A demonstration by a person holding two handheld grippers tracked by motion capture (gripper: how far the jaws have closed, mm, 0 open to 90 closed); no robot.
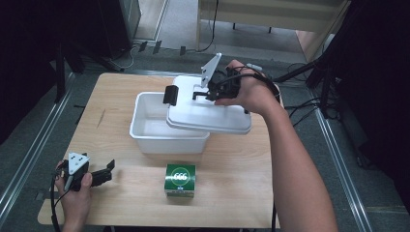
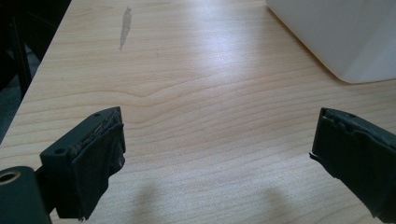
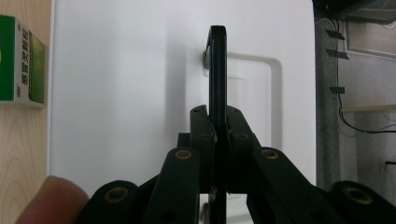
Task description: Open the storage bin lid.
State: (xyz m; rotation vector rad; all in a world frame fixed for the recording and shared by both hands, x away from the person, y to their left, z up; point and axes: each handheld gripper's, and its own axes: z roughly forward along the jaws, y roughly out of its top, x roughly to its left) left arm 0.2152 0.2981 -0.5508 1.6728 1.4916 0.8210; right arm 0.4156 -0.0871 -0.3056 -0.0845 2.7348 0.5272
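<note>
right gripper (image 1: 205, 92) clamped on lid handle (image 3: 217, 70) | lid (image 1: 212, 116) overhangs bin (image 1: 145, 126) right rim, toward desk's far-right corner | left gripper (image 1: 107, 170) jaws apart, near-left corner

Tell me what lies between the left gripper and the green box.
Nothing: in the high view the stretch of table between the left gripper and the green box is bare wood.

The high view looked down from above at the whole bench (image 1: 121, 145). Each gripper view sat very close behind its jaws. All three saw the white tub (image 1: 159, 130).
</note>
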